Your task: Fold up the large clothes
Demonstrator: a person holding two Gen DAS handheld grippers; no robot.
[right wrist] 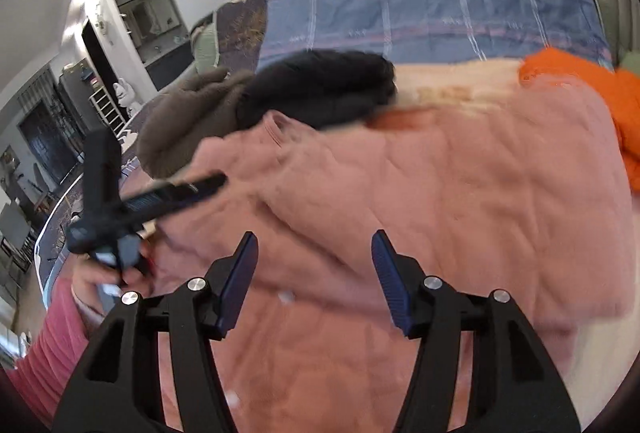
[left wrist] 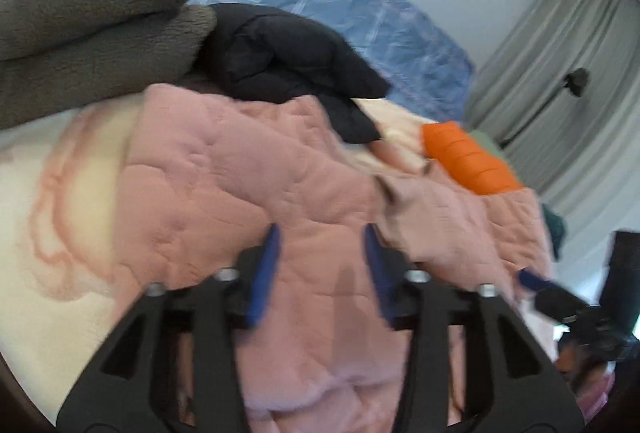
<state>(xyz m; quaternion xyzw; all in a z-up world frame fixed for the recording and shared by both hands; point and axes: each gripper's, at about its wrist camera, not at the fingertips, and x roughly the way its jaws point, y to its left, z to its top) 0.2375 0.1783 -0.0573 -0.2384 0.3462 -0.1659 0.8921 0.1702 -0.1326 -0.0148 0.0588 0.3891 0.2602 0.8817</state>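
Above the pink quilted garment (left wrist: 248, 169), each hand-held gripper, left (left wrist: 320, 237) and right (right wrist: 314, 245), stands half open, gripping nothing.

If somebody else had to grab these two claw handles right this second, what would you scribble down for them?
Left claw: jaws apart, nothing between them, hanging over the pink quilted garment.
Right claw: jaws apart, empty, above the same garment.
The pink piece lies spread and rumpled on the bed; it does not look neatly folded yet.
Behind it sit a black puffy garment and a grey-brown fleecy one, both bunched up; an orange garment lies at the far edge.
Left to do: grip the pink piece again and fold it; the others look unfolded too.
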